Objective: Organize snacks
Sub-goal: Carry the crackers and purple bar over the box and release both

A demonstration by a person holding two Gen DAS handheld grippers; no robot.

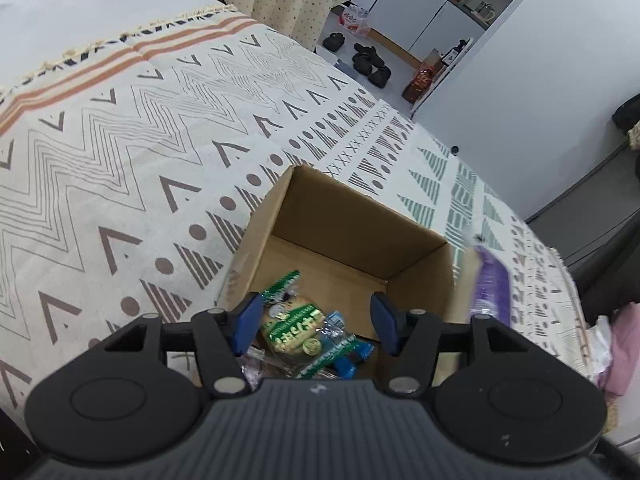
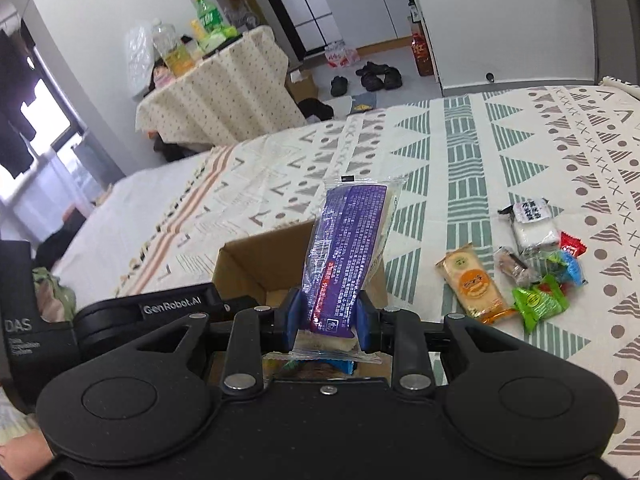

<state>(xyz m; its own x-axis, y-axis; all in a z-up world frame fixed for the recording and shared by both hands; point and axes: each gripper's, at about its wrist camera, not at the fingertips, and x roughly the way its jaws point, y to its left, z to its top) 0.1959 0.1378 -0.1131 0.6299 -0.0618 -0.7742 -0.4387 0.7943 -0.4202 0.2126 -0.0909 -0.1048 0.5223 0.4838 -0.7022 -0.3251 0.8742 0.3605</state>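
Observation:
An open cardboard box (image 1: 356, 220) stands on the patterned bedspread; it also shows in the right wrist view (image 2: 256, 264). Inside lie several wrapped snacks, among them a green cracker packet (image 1: 294, 330). My left gripper (image 1: 316, 322) is open and empty, hovering over the box's near side. My right gripper (image 2: 329, 322) is shut on a purple wrapped cake packet (image 2: 346, 248), held upright over the box edge. The same packet (image 1: 490, 284) shows blurred beside the box's right wall in the left wrist view. A pile of loose snacks (image 2: 532, 272) lies on the bed to the right.
The bedspread (image 1: 140, 140) covers the bed around the box. A draped side table with bottles (image 2: 208, 80) stands beyond the bed. Shoes (image 2: 376, 74) and bags lie on the floor. A black device case (image 2: 28, 320) sits at the left.

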